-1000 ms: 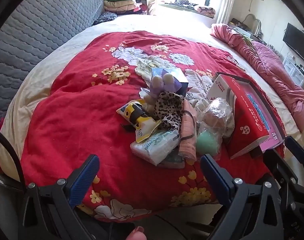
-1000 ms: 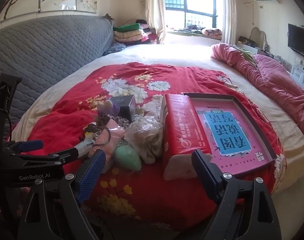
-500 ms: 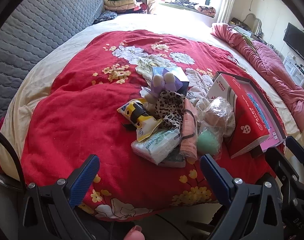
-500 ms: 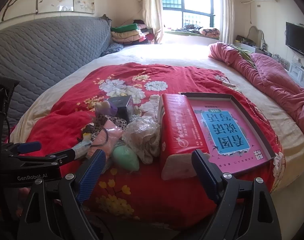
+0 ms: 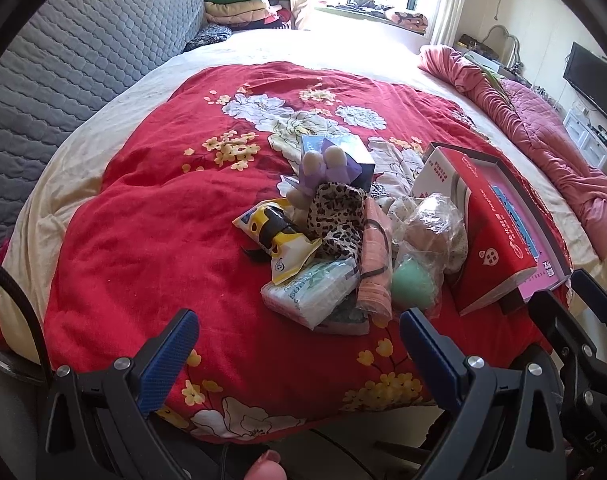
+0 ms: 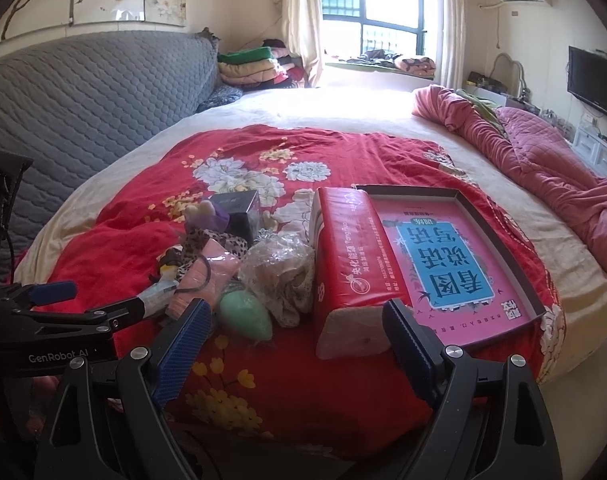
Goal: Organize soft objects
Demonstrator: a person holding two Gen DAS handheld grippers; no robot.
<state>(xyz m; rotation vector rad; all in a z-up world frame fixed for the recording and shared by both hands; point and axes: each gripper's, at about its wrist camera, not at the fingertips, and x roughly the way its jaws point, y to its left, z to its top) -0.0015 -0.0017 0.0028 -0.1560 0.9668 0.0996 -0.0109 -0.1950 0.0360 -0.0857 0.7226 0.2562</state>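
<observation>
- Left hand-held gripper (image 5: pixel 297 336): jaws apart, empty, near the tissue pack (image 5: pixel 309 290).
- Right hand-held gripper (image 6: pixel 297 326): jaws apart, empty, before the red package (image 6: pixel 351 268).
- Both items lie on the bed (image 5: pixel 155 216).

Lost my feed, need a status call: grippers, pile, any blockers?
Left gripper open, empty. Right gripper open, empty. Pile untouched on red quilt. Red pack beside it.
</observation>
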